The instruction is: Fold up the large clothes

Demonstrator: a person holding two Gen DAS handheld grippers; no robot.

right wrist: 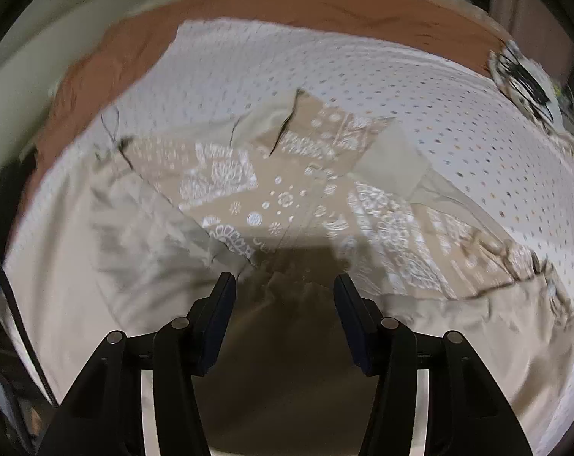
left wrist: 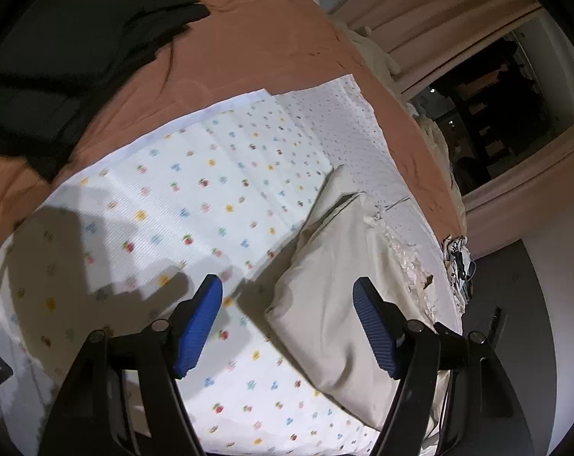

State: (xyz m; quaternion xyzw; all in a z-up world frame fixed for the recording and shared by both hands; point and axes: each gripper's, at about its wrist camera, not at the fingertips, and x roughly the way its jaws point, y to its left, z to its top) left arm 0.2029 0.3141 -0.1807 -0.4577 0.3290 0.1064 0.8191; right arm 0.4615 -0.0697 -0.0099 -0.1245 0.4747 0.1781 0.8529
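A large beige garment (right wrist: 457, 342) with white paisley-print panels (right wrist: 218, 174) lies spread on a white dotted sheet (right wrist: 362, 68). In the left wrist view one plain beige part of the garment (left wrist: 332, 266) lies folded into a long strip on the sheet (left wrist: 173, 190). My left gripper (left wrist: 287, 281) hovers over the near end of that strip. Its blue pads (left wrist: 199, 326) stand apart, with no cloth pinched. My right gripper (right wrist: 283, 278) is open just above the garment's plain beige cloth, which is in shadow. This view is blurred.
The sheet lies on an orange bedspread (left wrist: 249, 38). A pile of black clothing (left wrist: 59, 57) sits at the far left of the bed. A tangle of cables (left wrist: 457, 258) lies at the bed's right edge, beside pink curtains (left wrist: 419, 11) and a dark window (left wrist: 495, 95).
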